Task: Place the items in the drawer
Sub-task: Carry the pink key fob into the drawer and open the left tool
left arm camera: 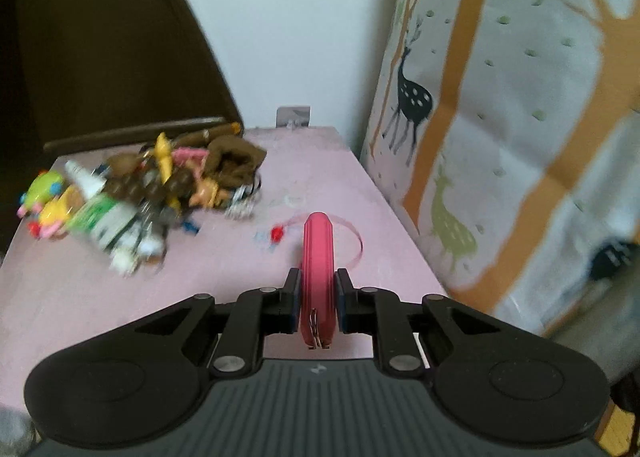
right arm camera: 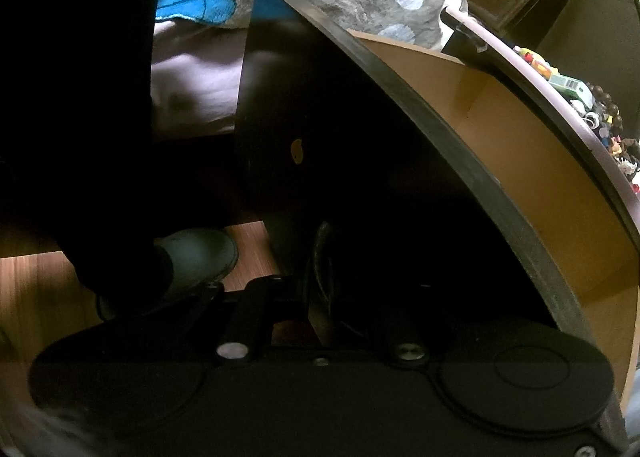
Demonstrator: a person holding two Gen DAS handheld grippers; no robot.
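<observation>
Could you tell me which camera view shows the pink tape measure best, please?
The left wrist view: the pink tape measure sits edge-on between the left gripper jaws, its tape trailing over the pink tabletop. The right wrist view does not show it.

One round pink tape-measure case is counted at the near edge of the pink desk. One small red clip is seen mid-desk. One blurred heap of small toys and trinkets, its pieces uncountable, is found toward the left edge. One open brown wooden drawer is seen.
</observation>
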